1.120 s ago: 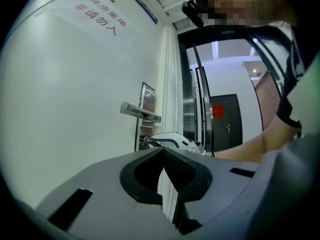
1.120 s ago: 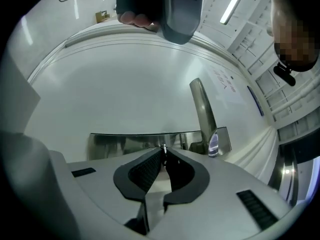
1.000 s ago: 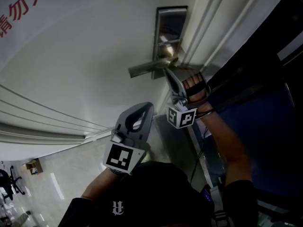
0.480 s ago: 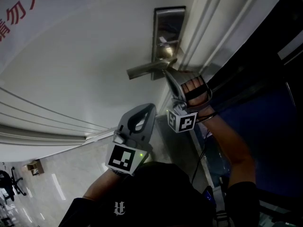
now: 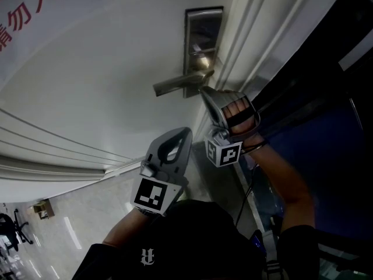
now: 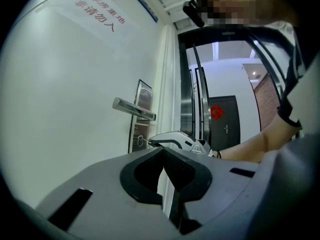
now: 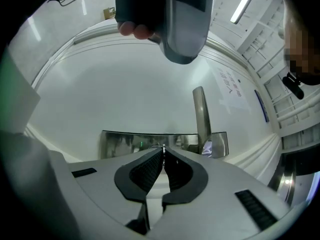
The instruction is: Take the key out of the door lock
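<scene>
1. Right tool [image 7: 163,153] clenched on the key [image 7: 163,146]; key at its tips, against the lock plate [image 7: 125,143].
2. Door handle [image 7: 201,119] just beside those tips.
3. Left tool [image 6: 163,158] clenched, empty, well back from the door [image 5: 116,69].

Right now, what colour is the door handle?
The handle is silver, plain brushed metal. The left gripper view shows it best.

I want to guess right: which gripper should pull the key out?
Right. The right gripper is at the lock, jaws pinched on the key; the left gripper hangs back, shut, empty.
</scene>
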